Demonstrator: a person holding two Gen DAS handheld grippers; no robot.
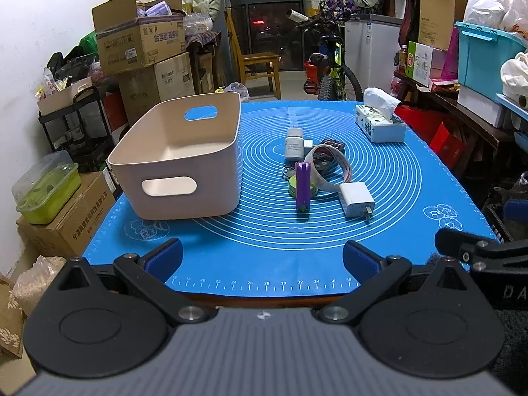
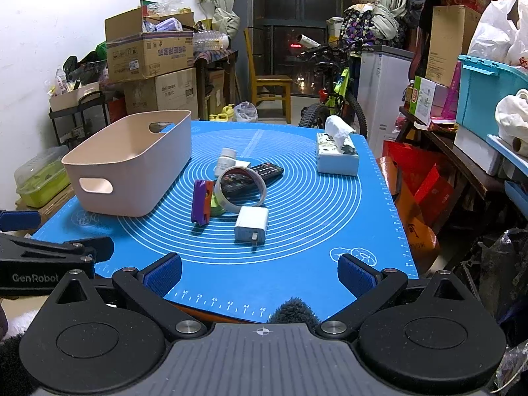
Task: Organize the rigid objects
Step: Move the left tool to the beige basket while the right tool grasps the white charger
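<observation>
An empty beige bin (image 1: 184,161) (image 2: 132,165) stands on the left of the blue mat (image 1: 379,231) (image 2: 297,231). A cluster lies mid-mat: a white charger (image 1: 357,200) (image 2: 251,224), a purple block (image 1: 302,189) (image 2: 202,205) on a green disc (image 1: 292,186), a tape roll (image 1: 343,168) (image 2: 262,188), a black remote (image 1: 325,160) (image 2: 264,171) and a white bottle (image 1: 294,144) (image 2: 226,161). My left gripper (image 1: 262,254) is open at the mat's near edge. My right gripper (image 2: 260,274) is open, also at the near edge, right of the left one.
A tissue box (image 1: 379,125) (image 2: 336,156) sits at the mat's far right. Cardboard boxes (image 1: 142,43), a wooden chair (image 1: 257,62) and a bicycle (image 1: 333,72) stand behind the table. Shelves with bins (image 2: 488,99) are on the right.
</observation>
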